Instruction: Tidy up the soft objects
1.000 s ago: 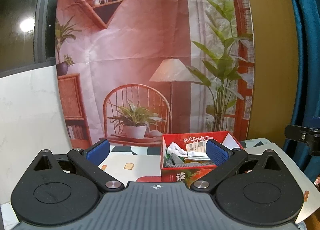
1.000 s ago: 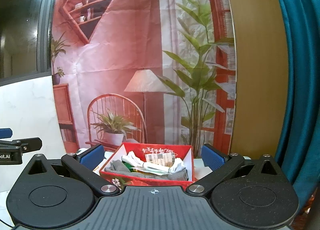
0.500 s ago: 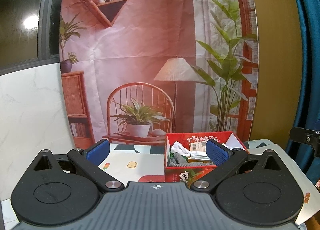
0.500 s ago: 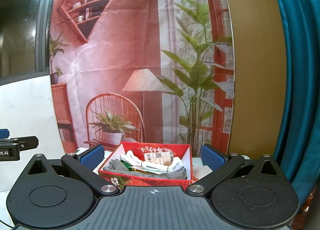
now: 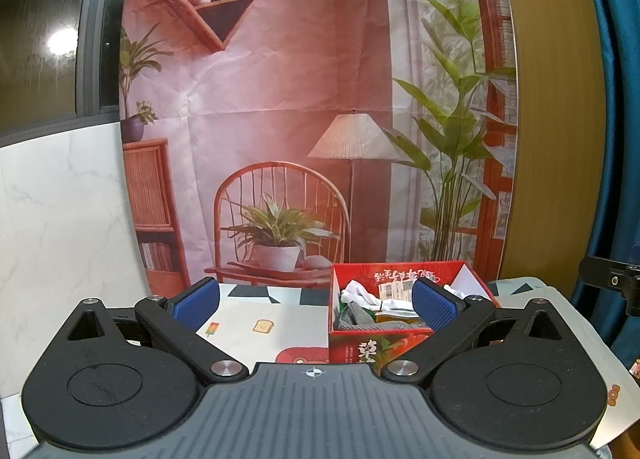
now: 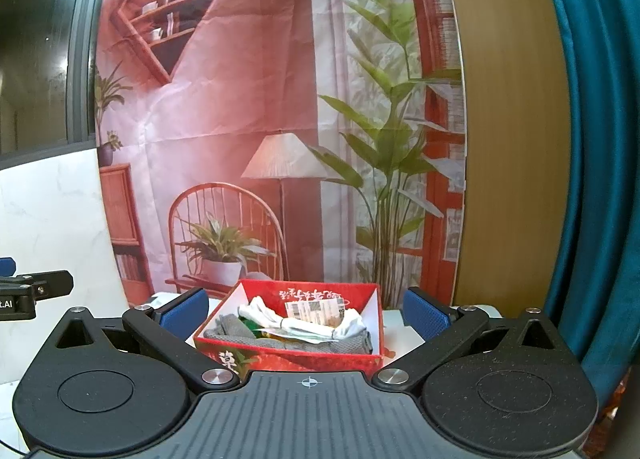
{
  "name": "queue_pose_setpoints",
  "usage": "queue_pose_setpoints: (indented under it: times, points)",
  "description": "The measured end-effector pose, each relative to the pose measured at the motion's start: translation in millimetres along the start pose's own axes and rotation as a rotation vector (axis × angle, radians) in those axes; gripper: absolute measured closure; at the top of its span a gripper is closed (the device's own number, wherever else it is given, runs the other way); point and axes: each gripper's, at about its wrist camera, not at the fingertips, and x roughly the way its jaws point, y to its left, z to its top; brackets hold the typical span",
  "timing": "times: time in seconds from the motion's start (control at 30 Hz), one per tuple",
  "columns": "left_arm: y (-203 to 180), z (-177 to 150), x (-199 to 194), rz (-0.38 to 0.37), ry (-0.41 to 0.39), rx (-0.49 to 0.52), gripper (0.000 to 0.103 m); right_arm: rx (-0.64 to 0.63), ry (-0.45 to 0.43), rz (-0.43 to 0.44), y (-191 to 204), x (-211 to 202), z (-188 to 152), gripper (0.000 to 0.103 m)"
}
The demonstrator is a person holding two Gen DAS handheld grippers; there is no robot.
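In the left wrist view, the left tongs stood spread wide with nothing between the blue-padded fingers, low in the frame above the black ribbed body. Behind them, right of centre, a red cardboard box with white lettering sat on the tabletop covered by a pale cloth printed with small food pictures; the right finger pad overlapped the box's far right part in the picture. Inside the box lay a white rolled sock, a grey knitted cloth along the near wall, and a barcode label against the back wall. At the right edge of that frame a black piece of the other tool showed before a teal curtain. In the right wrist view, the right tongs were likewise released and empty, and the same red box sat in the lower centre of the frame, framed between the two blue pads. A white sock bundle, grey cloth and something green lay in it. A printed backdrop showing a chair, lamp and potted plants hung behind the tabletop in both views, with a white marble-look panel at the left.
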Motion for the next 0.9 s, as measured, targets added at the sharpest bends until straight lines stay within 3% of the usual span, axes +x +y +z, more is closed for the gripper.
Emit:
queue_pose_setpoints:
  times: [0.9]
  points:
    - [2.1, -4.3, 3.7, -0.004, 0.016, -0.012, 0.0, 0.004, 0.01, -0.002, -2.7, 3.7, -2.7, 0.0]
